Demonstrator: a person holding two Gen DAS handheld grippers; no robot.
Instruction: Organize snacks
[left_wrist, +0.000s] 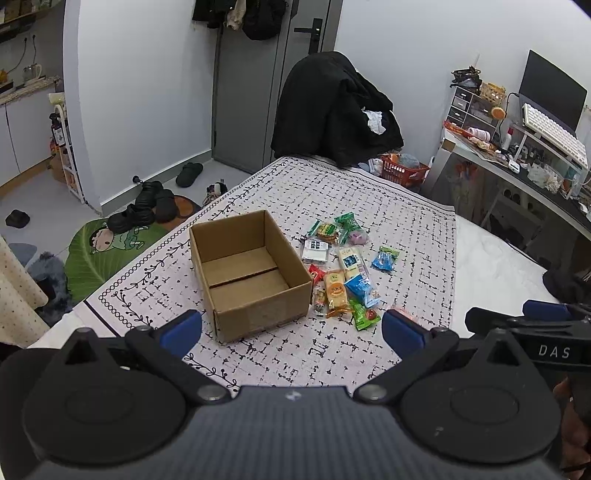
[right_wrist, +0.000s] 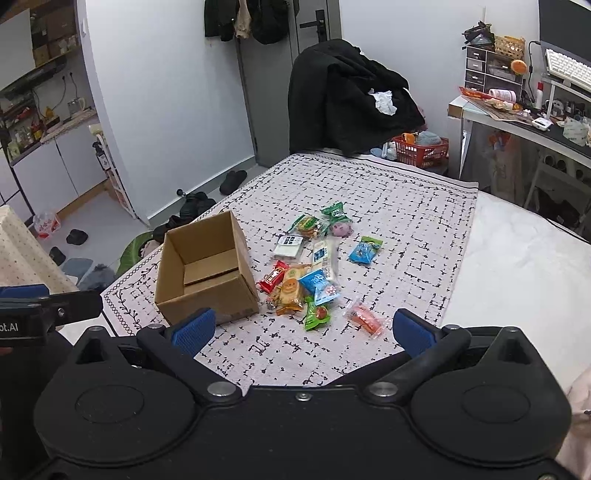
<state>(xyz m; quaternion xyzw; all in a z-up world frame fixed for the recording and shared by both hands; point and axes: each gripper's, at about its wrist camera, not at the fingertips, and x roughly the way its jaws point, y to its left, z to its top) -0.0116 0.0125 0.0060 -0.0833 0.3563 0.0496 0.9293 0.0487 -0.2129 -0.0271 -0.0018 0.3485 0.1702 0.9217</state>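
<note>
So, both tools are hovering above the near edge of the bed, fingers spread wide, nothing held.

Right tool (right_wrist: 301, 332): the closest thing to it is the orange packet (right_wrist: 364, 318), lying alone on the patterned cloth (right_wrist: 406, 206) just ahead and a little right of its centre line, inside the span of the spread fingers. Its long axis runs diagonally, near end toward the right finger, far end toward the pile. In my judgement, gripping across the short side calls for a wrist twist.

Just ahead and slightly left of that tool is the green packet (right_wrist: 316, 316), the near tip of the snack pile (right_wrist: 314, 266). The pile stretches away from the tool, ending at the green and pink packets furthest off. A blue packet (right_wrist: 365, 250) sits apart on the pile's right side.

Left tool (left_wrist: 291, 328): the cardboard box (left_wrist: 251, 273) is almost straight ahead of it, open top up, empty, long axis running away and slightly left. The pile is to the box's right, nearest packets touching or nearly touching its right wall; I can't tell which.

Judgement: the right tool is nearer the snacks and the left is nearer the box. The transfer runs right to left, over the box's right wall. The orange packet looks like the easiest first pick.
</note>
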